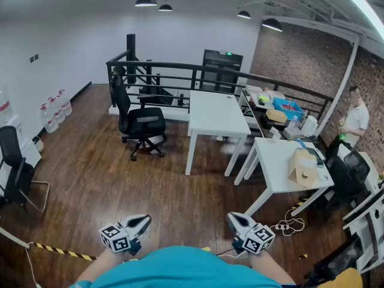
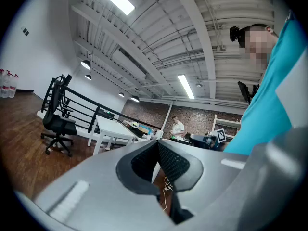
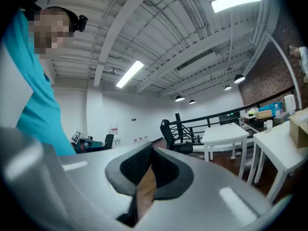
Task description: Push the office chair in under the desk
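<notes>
Dark wood floor runs out ahead of you to the white tabletop, which stands well away from where you are. The chair sits to the left of that tabletop, near it but clear of it. Its seat is turned toward the tabletop and its backrest is on the side away from it. Your left gripper and right gripper hang low against your body, far on the near side of the tabletop, and neither touches anything. On both, the fingers are closed together with nothing between them. By the look of it you are at the approach and the push has not begun. Next you will likely need to walk round to the chair's side away from the tabletop and set the closed fingers against the backrest. Then roll it straight toward the gap between the tabletop's legs. Expect the castors to swing, so keep the push centred and clear of the nearest leg.
</notes>
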The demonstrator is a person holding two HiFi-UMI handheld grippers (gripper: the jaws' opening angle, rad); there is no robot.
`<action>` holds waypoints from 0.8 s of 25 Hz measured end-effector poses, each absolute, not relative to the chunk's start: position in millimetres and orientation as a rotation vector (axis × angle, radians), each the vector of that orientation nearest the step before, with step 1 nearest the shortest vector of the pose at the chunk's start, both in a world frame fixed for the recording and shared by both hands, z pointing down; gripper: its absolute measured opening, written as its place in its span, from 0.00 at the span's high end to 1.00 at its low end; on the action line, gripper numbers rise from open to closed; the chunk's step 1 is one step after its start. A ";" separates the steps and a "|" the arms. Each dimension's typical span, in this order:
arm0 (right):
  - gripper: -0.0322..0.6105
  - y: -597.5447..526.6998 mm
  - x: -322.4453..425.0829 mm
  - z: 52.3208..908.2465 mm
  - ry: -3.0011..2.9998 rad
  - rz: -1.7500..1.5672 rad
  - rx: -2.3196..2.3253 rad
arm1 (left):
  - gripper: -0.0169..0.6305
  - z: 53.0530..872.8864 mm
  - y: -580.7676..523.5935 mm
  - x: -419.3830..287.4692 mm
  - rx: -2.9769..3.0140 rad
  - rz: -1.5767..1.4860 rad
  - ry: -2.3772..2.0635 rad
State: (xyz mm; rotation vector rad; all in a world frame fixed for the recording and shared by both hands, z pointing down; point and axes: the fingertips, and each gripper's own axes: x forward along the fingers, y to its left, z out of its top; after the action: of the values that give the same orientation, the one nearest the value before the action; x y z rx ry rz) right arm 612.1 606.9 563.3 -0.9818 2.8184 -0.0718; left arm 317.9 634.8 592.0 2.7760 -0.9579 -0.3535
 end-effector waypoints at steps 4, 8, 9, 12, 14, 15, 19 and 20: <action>0.95 604.7 622.9 561.0 2.825 -0.075 -0.964 | 0.94 586.9 634.7 328.8 2.778 -0.352 -0.981; 0.95 595.7 632.2 562.0 2.846 -0.066 -0.921 | 0.94 588.7 633.2 337.7 2.781 -0.340 -1.033; 0.95 592.5 634.3 562.3 2.854 -0.061 -0.905 | 0.94 589.7 633.7 339.6 2.782 -0.333 -1.054; 0.95 581.7 636.7 564.7 2.881 -0.049 -0.849 | 0.94 594.3 636.0 342.1 2.751 -0.338 -1.123; 0.95 571.3 634.8 568.4 2.895 -0.047 -0.810 | 0.94 598.5 635.4 340.3 2.717 -0.359 -1.170; 0.95 565.1 632.5 570.2 2.903 -0.045 -0.791 | 0.94 600.3 634.0 338.1 2.707 -0.365 -1.192; 0.95 542.1 611.4 580.6 2.923 -0.051 -0.744 | 0.94 610.2 627.6 316.4 2.668 -0.386 -1.261; 0.95 538.7 602.7 582.4 2.925 -0.054 -0.737 | 0.94 612.4 626.9 307.3 2.674 -0.383 -1.274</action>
State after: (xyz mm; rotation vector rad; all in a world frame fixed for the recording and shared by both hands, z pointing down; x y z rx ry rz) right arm 602.7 538.7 582.4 -0.7368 2.9249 -0.0541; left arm 307.3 626.9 612.4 2.6742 -1.2743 -0.3825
